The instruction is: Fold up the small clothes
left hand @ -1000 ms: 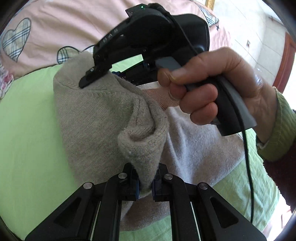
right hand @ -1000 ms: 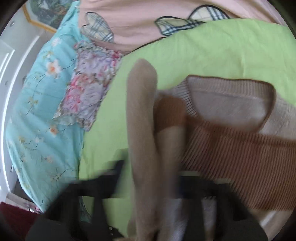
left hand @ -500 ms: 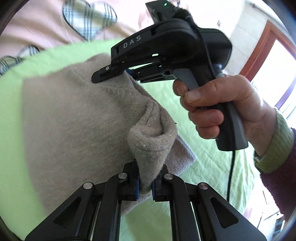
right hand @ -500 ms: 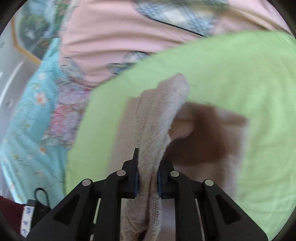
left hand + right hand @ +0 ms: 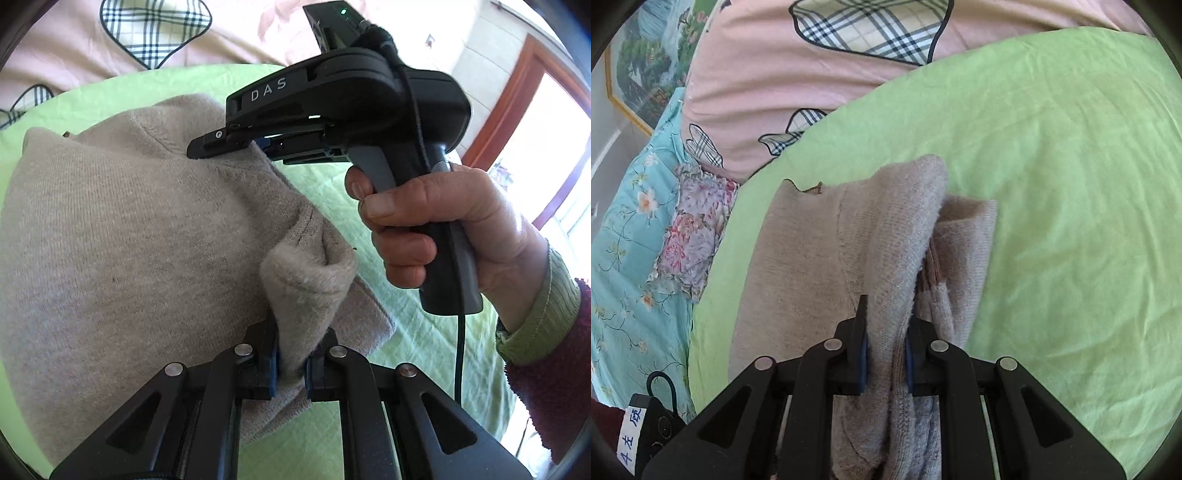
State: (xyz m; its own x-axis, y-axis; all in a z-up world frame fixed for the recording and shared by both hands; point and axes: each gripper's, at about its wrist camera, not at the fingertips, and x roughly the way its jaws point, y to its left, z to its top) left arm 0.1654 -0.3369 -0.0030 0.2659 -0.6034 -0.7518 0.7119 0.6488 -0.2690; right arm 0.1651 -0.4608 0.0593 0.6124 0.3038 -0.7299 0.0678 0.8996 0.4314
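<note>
sweater [image 5: 129,236], beige knit, lies on the green sheet [image 5: 1071,184], now folded over itself; its ribbed neckline, exposed a second ago, is covered. left gripper [image 5: 291,365] stays clamped on a bunched fold at the sweater's near edge; right gripper [image 5: 885,360] likewise pinches its folded edge.

So the sweater [image 5: 798,266] is lying on the bed sheet [image 5: 1071,184], folded over on itself, with a lower layer sticking out on its right side. The left gripper [image 5: 290,363] is pinching a bunched edge at the near side, and the right gripper [image 5: 221,144] is gripping the same edge further back, with the person's right hand [image 5: 436,229] sitting off to the right of the sweater. Behind the sheet a quilt [image 5: 812,66] is lying, and a floral blanket [image 5: 631,229] is sitting to its left.
</note>
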